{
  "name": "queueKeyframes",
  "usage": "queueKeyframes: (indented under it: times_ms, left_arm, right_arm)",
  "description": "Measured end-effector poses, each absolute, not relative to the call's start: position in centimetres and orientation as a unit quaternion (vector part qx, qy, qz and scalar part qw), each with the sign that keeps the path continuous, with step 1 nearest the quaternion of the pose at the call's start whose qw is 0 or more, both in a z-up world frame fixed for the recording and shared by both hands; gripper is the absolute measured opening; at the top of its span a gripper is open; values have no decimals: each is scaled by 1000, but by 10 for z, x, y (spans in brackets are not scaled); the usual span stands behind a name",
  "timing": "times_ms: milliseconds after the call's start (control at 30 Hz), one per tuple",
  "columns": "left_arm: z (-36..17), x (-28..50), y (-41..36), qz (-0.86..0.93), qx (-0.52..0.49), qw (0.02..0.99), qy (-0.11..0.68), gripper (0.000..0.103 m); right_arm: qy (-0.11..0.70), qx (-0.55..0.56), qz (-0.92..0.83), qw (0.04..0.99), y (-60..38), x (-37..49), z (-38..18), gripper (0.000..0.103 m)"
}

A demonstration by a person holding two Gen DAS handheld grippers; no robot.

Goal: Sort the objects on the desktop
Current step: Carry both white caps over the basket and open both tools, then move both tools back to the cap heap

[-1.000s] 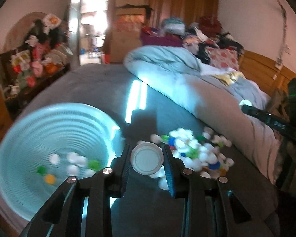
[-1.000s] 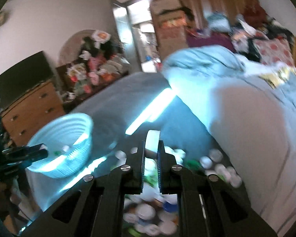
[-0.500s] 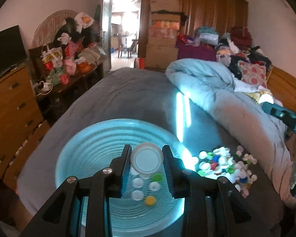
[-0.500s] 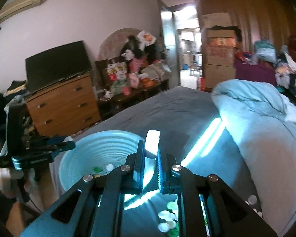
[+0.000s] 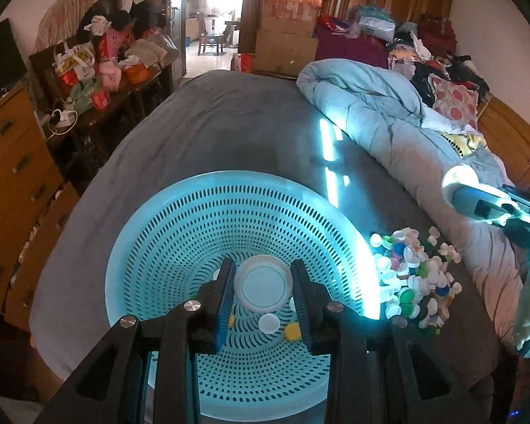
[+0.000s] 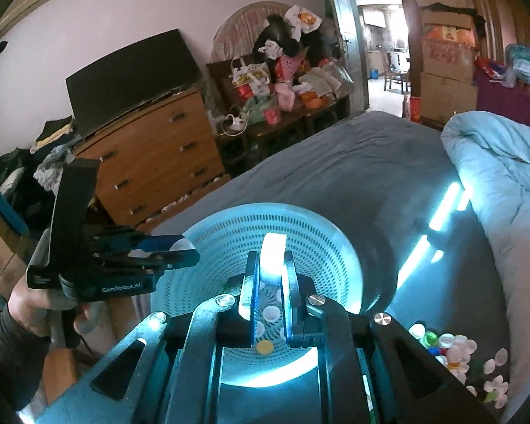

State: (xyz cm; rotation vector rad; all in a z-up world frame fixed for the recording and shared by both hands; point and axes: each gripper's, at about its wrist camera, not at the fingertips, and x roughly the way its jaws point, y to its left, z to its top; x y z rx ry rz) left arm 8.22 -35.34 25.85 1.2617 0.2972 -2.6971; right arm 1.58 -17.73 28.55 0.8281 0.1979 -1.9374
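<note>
The left claw [image 5: 263,284] clamps a flat white round plastic lid [image 5: 262,287] above the pale blue perforated plastic basket [image 5: 180,219]; the right claw [image 6: 269,272] pinches a white cap [image 6: 272,256] edgewise over it. A few caps lie inside; the mixed heap of bottle caps [image 5: 415,279] on the grey bed [image 5: 229,134] remains.

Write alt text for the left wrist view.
The left tool grips a white lid flat over a blue perforated basket holding a few caps. A pile of caps lies on the grey bed beside it.

Both grippers angled downward — left gripper [image 5: 263,284], right gripper [image 6: 270,265] — jaws clamped
</note>
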Motion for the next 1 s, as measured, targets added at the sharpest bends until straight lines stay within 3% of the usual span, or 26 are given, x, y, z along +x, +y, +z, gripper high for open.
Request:
queueKeyframes:
  times_ms: [167, 233, 267, 300, 533, 667, 867, 933, 967, 1000]
  left_arm:
    - [259, 82, -356, -900, 418, 72, 104, 36]
    - [259, 85, -360, -901, 413, 71, 109, 68]
    - [261, 87, -360, -904, 406, 77, 109, 84]
    - [264, 90, -359, -908, 396, 87, 107, 87]
    - [277, 109, -348, -921, 368, 76, 106, 87]
    - [273, 130, -293, -938, 339, 13, 77, 87]
    - [191, 141, -176, -921, 370, -102, 74, 86]
    - [148, 128, -158, -904, 399, -118, 102, 76]
    - [131, 119, -154, -897, 409, -120, 115, 64]
    - [113, 110, -151, -892, 417, -118, 130, 62]
  right_arm:
    - [87, 349, -790, 496, -187, 20, 283, 10]
    - [103, 344, -796, 487, -188, 24, 284, 33]
    - [106, 335, -801, 486, -186, 28, 286, 58]
    - [101, 329, -800, 491, -184, 30, 288, 62]
    - [76, 293, -823, 481, -143, 40, 303, 62]
    - [69, 271, -855, 437, -79, 56, 289, 62]
    - [33, 355, -880, 312, 40, 55, 202, 62]
    - [6, 396, -876, 276, 79, 57, 165, 62]
    - [-8, 418, -870, 260, 97, 60, 147, 62]
    - [-20, 436, -865, 247, 113, 64, 131, 62]
